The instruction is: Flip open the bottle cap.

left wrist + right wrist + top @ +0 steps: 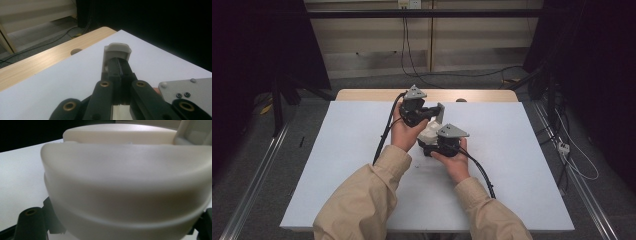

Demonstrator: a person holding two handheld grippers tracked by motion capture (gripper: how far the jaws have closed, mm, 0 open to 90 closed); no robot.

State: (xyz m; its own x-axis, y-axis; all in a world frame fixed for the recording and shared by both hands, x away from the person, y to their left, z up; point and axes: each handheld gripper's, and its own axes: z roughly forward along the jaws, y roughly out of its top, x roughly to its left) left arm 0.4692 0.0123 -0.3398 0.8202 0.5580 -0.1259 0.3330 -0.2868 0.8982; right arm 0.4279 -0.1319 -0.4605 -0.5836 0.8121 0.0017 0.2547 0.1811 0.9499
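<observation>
A white rounded object (428, 133) sits near the middle of the white sheet (512, 165). A grey-white upright piece (440, 113) rises at its far side. My left gripper (434, 115) reaches in from the left. Its jaws are pressed together, with the tips tucked into that upright piece (117, 50). My left gripper (120, 66) looks shut on it. My right gripper (430, 143) comes in from the near side, against the white object. Up close, the white object (125, 182) hides the right jaws, and only a black link (31, 220) pokes out below.
The sheet covers a wooden table (482, 95) that has a round hole (76, 51) near its far edge. The right gripper's grey plate (190, 87) lies close beside the left jaws. Cables (452, 75) run over the floor beyond, and metal rails (582, 185) flank the table.
</observation>
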